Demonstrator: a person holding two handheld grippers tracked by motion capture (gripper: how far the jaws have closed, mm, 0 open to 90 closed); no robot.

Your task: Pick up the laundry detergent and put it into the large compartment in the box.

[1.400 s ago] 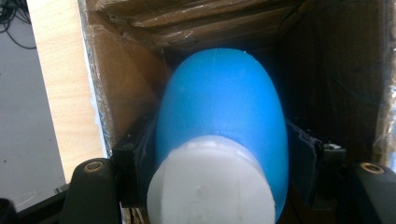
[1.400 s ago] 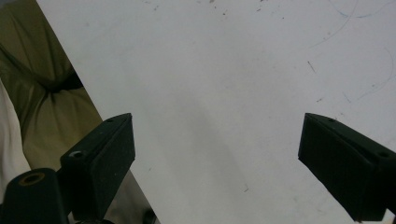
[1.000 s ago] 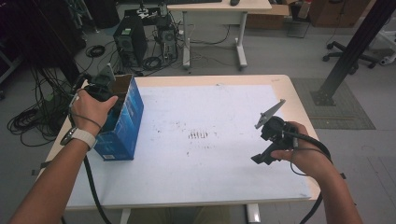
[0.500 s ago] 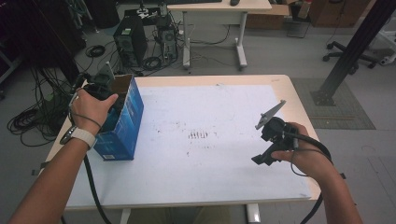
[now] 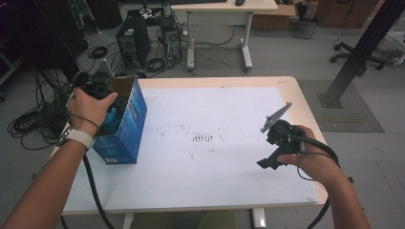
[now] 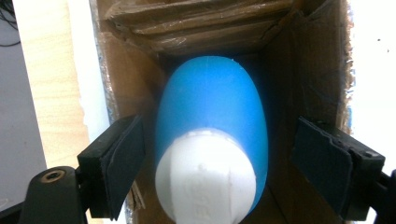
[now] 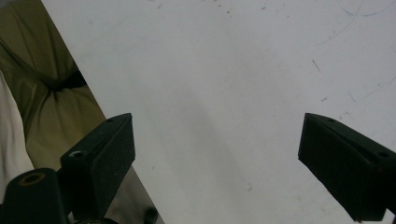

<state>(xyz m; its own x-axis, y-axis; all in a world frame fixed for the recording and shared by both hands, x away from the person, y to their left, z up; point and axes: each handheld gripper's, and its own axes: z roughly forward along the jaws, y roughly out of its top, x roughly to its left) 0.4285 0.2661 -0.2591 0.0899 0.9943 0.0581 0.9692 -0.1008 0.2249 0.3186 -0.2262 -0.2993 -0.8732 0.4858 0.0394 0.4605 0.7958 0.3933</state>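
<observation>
Scene: a person at a white-topped desk (image 5: 215, 162) works a pair of hand-held tongs, one set in each hand, above a computer-strewn floor.
Box: a blue carton (image 5: 125, 125) stands open-topped at the desk's left edge, its brown inner walls and flaps visible in the left gripper view.
Bottle: a blue bottle (image 6: 212, 121) with a white cap (image 6: 205, 177) sits upright inside the carton — cap toward the camera, shoulders rounded.
Left tongs: the left tongs (image 6: 219, 170) are lowered into the carton's mouth, spread wide on either side of the bottle, neither pad touching it.
Right tongs: the right tongs (image 7: 217, 163) hover over bare desk near the front right corner, spread apart and holding nothing.
Handling: the bottle looks like smooth moulded plastic — likely light, fairly stiff, and slippery where the body curves.
Where to grip: the best hold is probably across the body just below the cap, or on the cap itself, where the sides run straighter; how full the bottle is cannot be told.
Risk: the carton walls sit close to the bottle, leaving little room for the pads.
</observation>
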